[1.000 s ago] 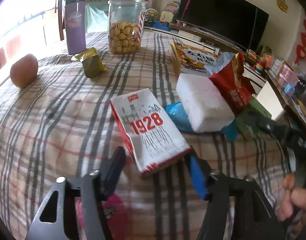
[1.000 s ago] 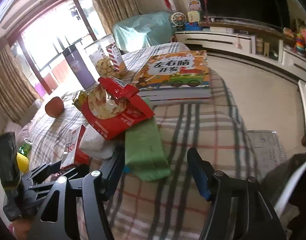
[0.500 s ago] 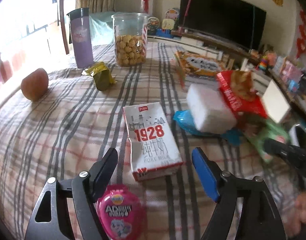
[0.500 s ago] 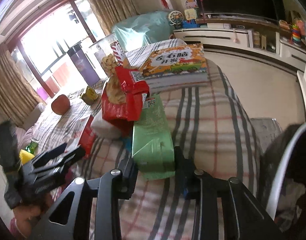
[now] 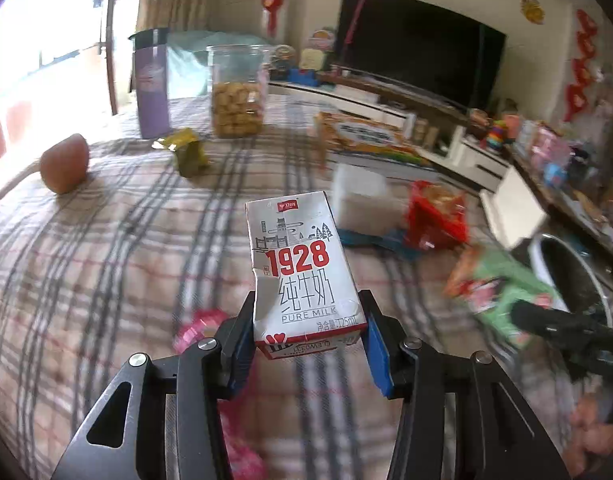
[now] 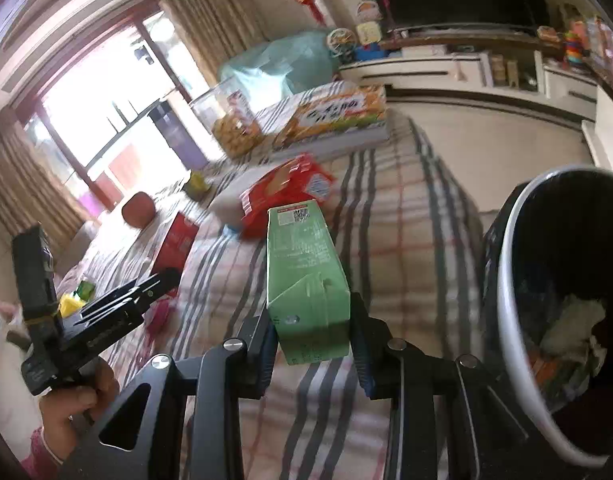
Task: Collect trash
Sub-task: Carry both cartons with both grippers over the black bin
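1. the left gripper (image 5: 308, 334) has its jaws closed on the near end of the milk carton (image 5: 300, 268); the carton points forward, away from the camera, and seems lifted off the plaid tablecloth (image 5: 106, 240).
2. the right gripper (image 6: 310, 332) has its jaws closed on the base of the green carton (image 6: 304, 276), which also sticks out forward between them.
3. the trash bin (image 6: 506, 260) stands just right of the green carton and holds some waste already.
4. i judge both pieces are picked but not dropped in yet.
5. left on the table: the red snack bag (image 5: 436, 216), the yellow-green wrapper (image 5: 188, 152).
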`<state>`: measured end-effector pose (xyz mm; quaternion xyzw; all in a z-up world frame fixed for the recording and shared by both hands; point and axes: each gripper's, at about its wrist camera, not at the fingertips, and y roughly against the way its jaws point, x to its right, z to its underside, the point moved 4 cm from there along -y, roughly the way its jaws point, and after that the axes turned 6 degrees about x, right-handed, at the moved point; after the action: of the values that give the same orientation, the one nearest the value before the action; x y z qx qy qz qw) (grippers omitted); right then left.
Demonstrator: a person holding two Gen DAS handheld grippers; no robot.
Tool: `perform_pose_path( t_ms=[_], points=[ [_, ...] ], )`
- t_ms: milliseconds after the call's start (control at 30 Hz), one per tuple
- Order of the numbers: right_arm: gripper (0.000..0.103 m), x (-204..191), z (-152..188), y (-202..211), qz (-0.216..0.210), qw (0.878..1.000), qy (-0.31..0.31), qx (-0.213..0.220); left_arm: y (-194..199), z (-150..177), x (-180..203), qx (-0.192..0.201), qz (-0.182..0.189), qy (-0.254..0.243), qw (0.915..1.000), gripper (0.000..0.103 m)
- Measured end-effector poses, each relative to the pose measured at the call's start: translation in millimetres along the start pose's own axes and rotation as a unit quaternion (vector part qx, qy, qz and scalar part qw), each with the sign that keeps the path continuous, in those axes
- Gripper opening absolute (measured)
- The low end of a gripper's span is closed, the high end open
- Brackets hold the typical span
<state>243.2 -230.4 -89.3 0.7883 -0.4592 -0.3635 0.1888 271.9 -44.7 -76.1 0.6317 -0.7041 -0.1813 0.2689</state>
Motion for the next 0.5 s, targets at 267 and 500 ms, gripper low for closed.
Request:
perform_pose_path(
  t_ms=[267, 500],
  points=[
    [0.058, -7, 0, -20, 0.023, 0.999, 0.042, -0.003, 20, 15, -2, -0.01, 0.031, -0.002, 0.9995, 0.046],
    [0.032, -5, 6, -4, 0.021, 0.999, 0.028, 0.002, 34, 17, 13, -0.01, 0.055, -0.015, 0.9983, 0.046]
  ],
)
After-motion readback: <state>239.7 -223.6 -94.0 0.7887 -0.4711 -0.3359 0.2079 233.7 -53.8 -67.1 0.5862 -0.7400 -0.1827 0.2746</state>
